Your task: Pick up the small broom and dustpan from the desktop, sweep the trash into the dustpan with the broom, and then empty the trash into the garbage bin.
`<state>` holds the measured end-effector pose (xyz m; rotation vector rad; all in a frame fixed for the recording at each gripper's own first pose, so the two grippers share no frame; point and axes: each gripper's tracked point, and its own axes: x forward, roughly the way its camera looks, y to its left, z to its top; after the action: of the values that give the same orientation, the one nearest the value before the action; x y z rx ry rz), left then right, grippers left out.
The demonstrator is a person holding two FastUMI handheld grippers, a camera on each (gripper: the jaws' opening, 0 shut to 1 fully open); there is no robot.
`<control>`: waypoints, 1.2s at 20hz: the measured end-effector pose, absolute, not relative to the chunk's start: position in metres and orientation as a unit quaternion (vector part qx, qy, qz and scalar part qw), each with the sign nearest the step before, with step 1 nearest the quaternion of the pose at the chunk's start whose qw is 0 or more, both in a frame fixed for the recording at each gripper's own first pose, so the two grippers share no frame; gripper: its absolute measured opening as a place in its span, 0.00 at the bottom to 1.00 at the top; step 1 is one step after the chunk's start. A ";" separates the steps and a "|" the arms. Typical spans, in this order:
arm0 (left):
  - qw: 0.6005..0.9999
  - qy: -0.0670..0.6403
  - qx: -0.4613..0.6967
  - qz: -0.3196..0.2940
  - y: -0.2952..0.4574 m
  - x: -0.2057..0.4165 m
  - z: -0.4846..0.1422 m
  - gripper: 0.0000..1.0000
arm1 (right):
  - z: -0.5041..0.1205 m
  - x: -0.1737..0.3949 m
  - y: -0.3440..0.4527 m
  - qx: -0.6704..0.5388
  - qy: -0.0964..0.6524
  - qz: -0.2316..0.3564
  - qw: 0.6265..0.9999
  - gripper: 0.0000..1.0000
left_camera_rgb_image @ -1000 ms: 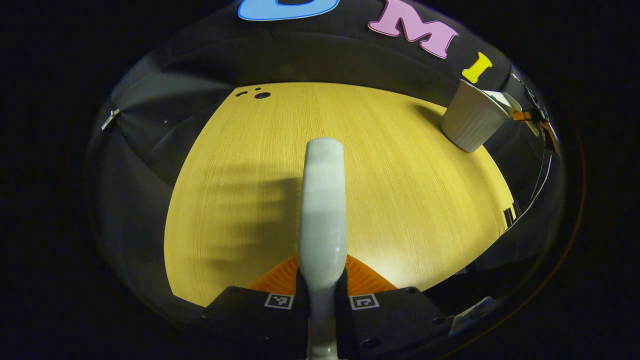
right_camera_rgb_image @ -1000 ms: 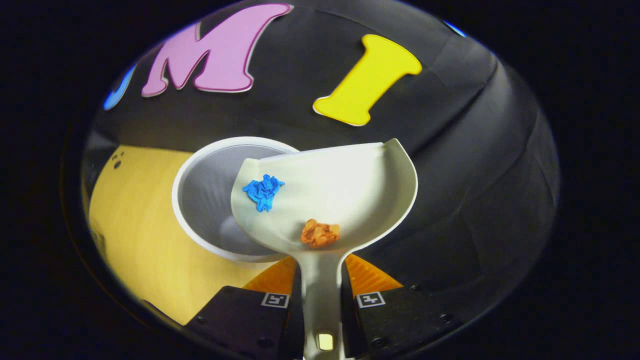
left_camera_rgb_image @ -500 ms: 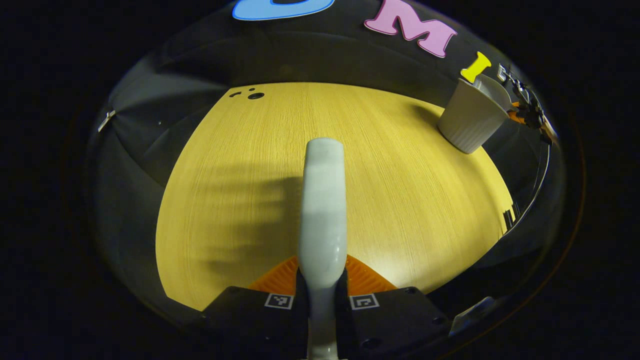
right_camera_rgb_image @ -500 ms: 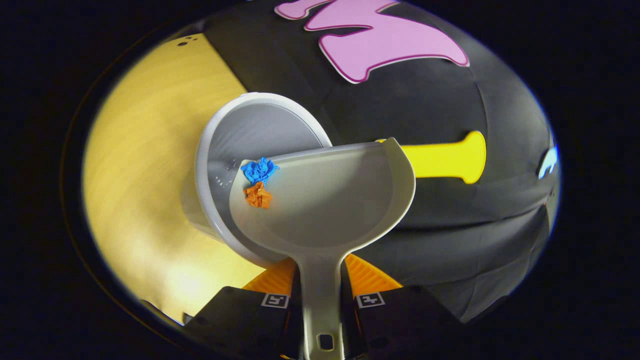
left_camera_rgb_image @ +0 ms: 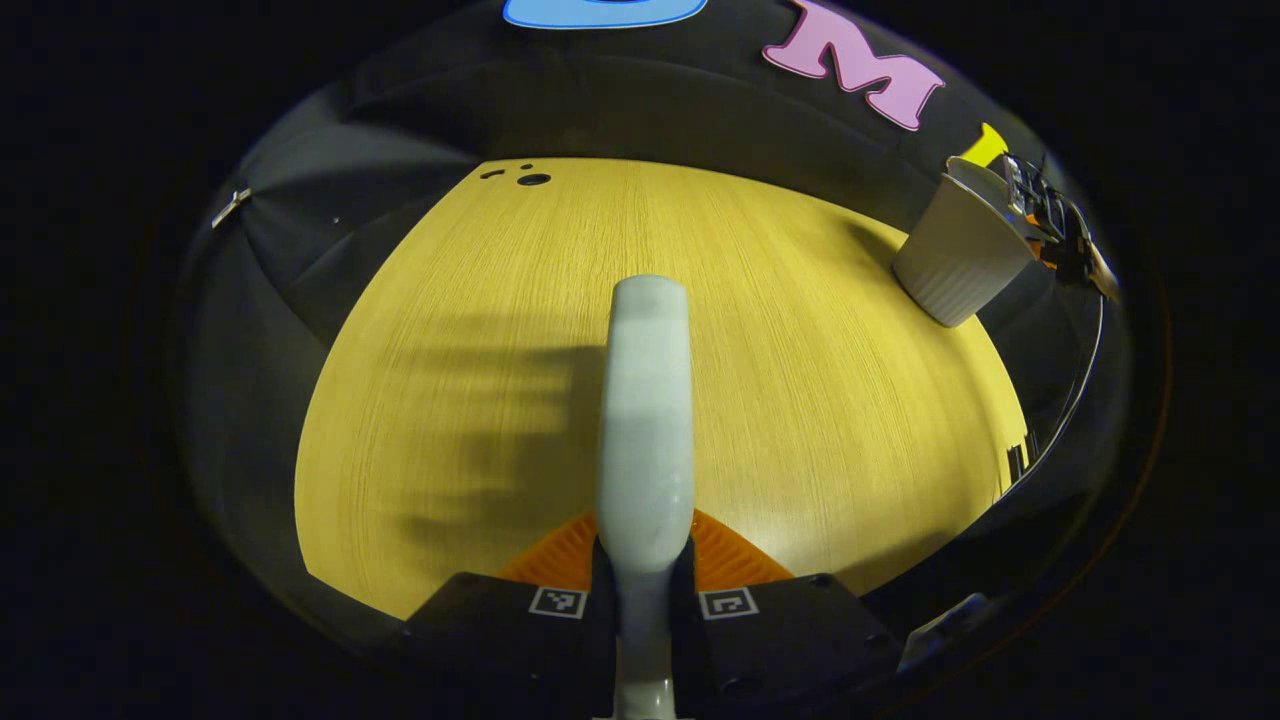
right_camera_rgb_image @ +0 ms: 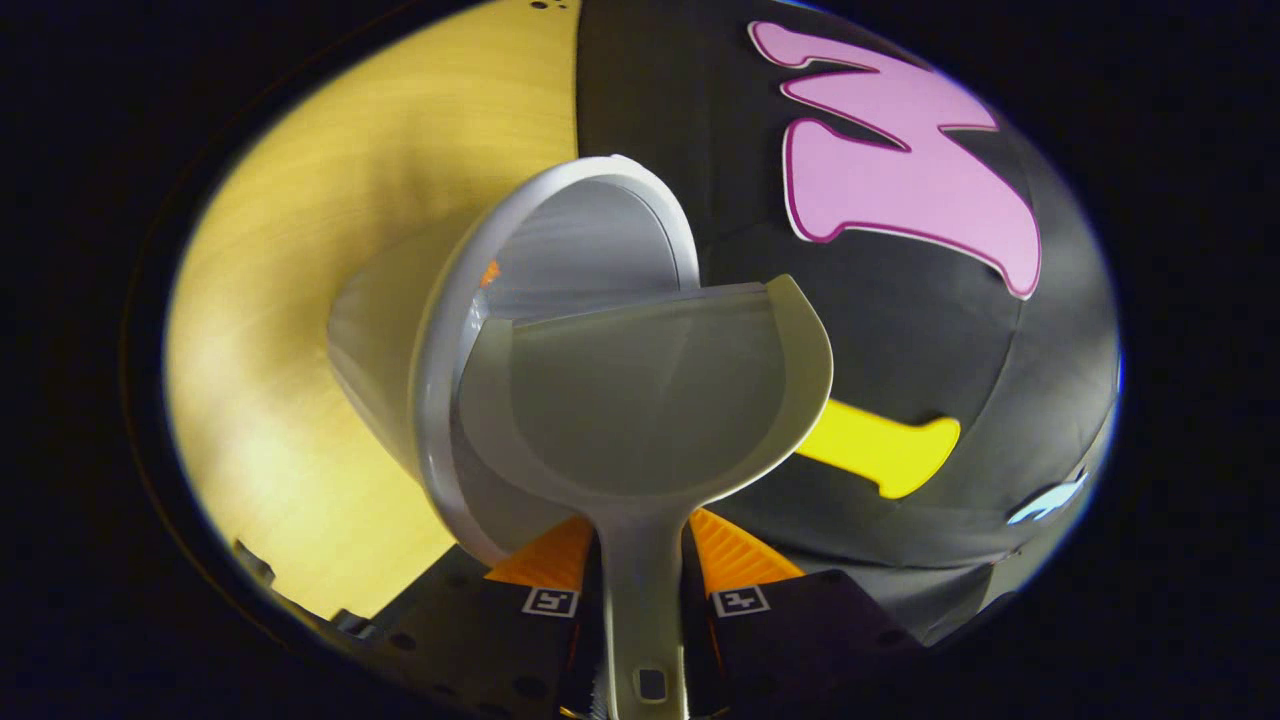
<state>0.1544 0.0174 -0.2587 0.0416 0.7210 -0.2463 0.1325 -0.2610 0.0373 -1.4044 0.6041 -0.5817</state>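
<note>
My right gripper (right_camera_rgb_image: 642, 572) is shut on the handle of the pale dustpan (right_camera_rgb_image: 640, 400), which is tilted over the mouth of the white garbage bin (right_camera_rgb_image: 450, 330). The pan's scoop is bare. A bit of orange trash (right_camera_rgb_image: 490, 272) shows inside the bin by its rim. My left gripper (left_camera_rgb_image: 645, 568) is shut on the pale broom handle (left_camera_rgb_image: 645, 400), held above the wooden desktop (left_camera_rgb_image: 800, 400). Far right in the left gripper view stands the bin (left_camera_rgb_image: 955, 255) with the dustpan (left_camera_rgb_image: 985, 180) and the right gripper (left_camera_rgb_image: 1050, 215) over it.
The desktop (right_camera_rgb_image: 280, 300) has small dark holes (left_camera_rgb_image: 530, 179) near its far edge. The booth's black cloth wall rises behind the bin. The broom casts a shadow left of the handle.
The right gripper rolled the dustpan further over the bin; the blue and orange scraps slid off the pan into the bin. The left gripper barely shifted.
</note>
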 end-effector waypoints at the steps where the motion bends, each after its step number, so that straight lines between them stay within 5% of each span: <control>1: 0.929 0.351 0.018 -0.117 0.017 0.154 -0.259 0.26 | 0.036 0.131 -0.261 -0.617 0.271 -0.257 0.693 0.30; 7: 0.935 0.338 0.013 -0.103 0.011 0.156 -0.253 0.27 | 0.032 0.130 -0.270 -0.503 0.274 -0.254 0.779 0.34; 15: 0.943 0.317 -0.024 -0.098 0.004 0.139 -0.225 0.27 | 0.020 0.131 -0.260 -0.151 0.249 -0.234 0.928 0.34; 19: 0.945 0.312 -0.007 -0.101 0.008 0.128 -0.212 0.27 | 0.022 0.143 -0.239 0.023 0.202 -0.206 0.957 0.31; 24: 0.945 0.308 0.006 -0.110 0.009 0.117 -0.204 0.27 | 0.043 0.155 -0.215 0.082 0.140 -0.184 0.970 0.36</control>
<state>0.1170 0.0091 -0.2041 0.0114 0.6270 -0.2245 0.1554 -0.2154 0.0427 0.1650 0.2828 -0.3709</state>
